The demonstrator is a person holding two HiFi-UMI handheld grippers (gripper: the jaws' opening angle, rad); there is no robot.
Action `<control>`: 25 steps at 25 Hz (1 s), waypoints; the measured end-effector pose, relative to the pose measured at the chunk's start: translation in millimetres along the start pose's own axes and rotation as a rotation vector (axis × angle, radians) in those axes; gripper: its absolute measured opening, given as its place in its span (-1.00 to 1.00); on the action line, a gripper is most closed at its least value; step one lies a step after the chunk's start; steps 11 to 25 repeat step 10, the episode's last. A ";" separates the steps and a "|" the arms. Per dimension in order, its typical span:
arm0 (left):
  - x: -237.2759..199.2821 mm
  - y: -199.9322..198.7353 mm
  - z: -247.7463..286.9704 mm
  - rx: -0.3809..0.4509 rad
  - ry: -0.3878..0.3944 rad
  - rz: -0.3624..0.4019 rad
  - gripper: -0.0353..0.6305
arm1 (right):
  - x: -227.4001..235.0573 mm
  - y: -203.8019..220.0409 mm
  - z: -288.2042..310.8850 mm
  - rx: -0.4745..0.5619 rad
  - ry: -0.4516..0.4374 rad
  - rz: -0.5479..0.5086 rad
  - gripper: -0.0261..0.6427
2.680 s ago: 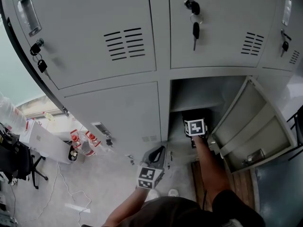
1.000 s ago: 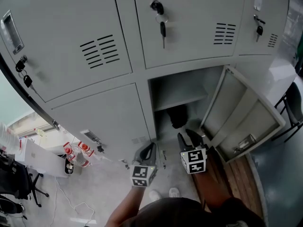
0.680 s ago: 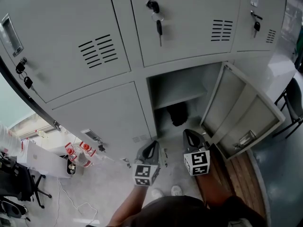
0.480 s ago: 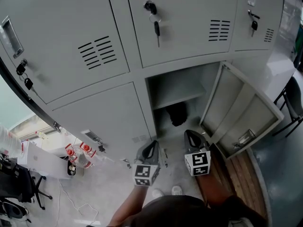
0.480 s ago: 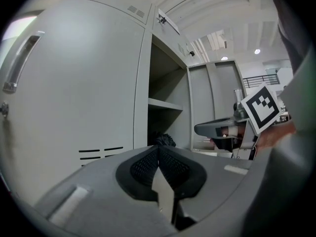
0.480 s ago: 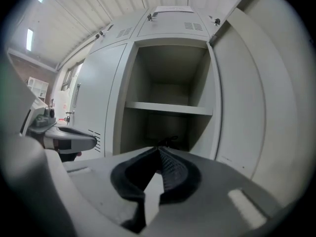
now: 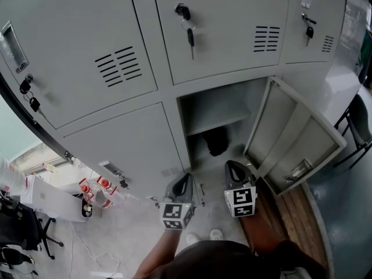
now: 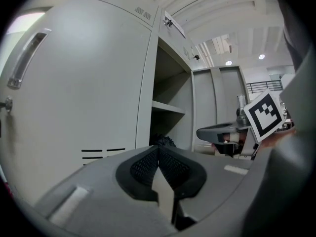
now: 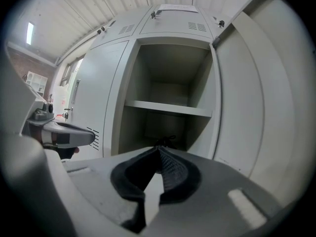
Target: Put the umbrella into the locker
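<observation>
The black folded umbrella [image 7: 217,142] lies at the back of the open locker's lower compartment [image 7: 204,158], under its shelf [image 7: 218,121]. It shows as a dark lump, the umbrella [image 8: 163,140], just past my left jaws, and the umbrella [image 9: 168,139] shows again past my right jaws. My left gripper [image 7: 186,178] hangs shut and empty in front of the closed door beside the opening. My right gripper [image 7: 233,166] is shut and empty too, outside the locker's mouth. Neither touches the umbrella.
The locker door [image 7: 296,141] stands swung open to the right, close to my right gripper. Keys [image 7: 189,32] hang from the locker above. Bottles [image 7: 96,188] and a white box [image 7: 43,196] sit on the floor at left. A chair [image 7: 360,127] stands at right.
My right gripper has come back out of the locker, leaving the umbrella inside, and its jaws have gone from open to shut. The left gripper has kept still.
</observation>
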State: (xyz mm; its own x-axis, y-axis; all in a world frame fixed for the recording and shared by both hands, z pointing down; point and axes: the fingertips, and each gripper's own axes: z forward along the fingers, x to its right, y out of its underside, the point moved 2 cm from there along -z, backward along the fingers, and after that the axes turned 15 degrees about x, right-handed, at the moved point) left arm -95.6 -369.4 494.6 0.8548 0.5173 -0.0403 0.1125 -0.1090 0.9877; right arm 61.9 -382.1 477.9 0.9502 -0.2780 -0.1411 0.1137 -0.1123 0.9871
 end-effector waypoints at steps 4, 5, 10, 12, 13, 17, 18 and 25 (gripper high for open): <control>-0.6 -1.9 2.5 0.009 0.002 0.005 -0.88 | -1.0 -0.9 3.1 0.005 -0.004 0.003 -0.91; -0.5 -1.9 2.9 0.007 0.001 0.003 -0.88 | -1.0 -0.8 3.7 0.006 -0.005 0.005 -0.91; -2.4 -1.9 6.3 0.033 -0.008 0.019 -0.88 | 0.4 -0.7 6.7 0.012 -0.008 0.012 -0.91; -2.4 -1.9 6.3 0.033 -0.008 0.019 -0.88 | 0.4 -0.7 6.7 0.012 -0.008 0.012 -0.91; -2.4 -1.9 6.3 0.033 -0.008 0.019 -0.88 | 0.4 -0.7 6.7 0.012 -0.008 0.012 -0.91; -2.4 -1.9 6.3 0.033 -0.008 0.019 -0.88 | 0.4 -0.7 6.7 0.012 -0.008 0.012 -0.91; -2.4 -1.9 6.3 0.033 -0.008 0.019 -0.88 | 0.4 -0.7 6.7 0.012 -0.008 0.012 -0.91; -2.4 -1.9 6.3 0.033 -0.008 0.019 -0.88 | 0.4 -0.7 6.7 0.012 -0.008 0.012 -0.91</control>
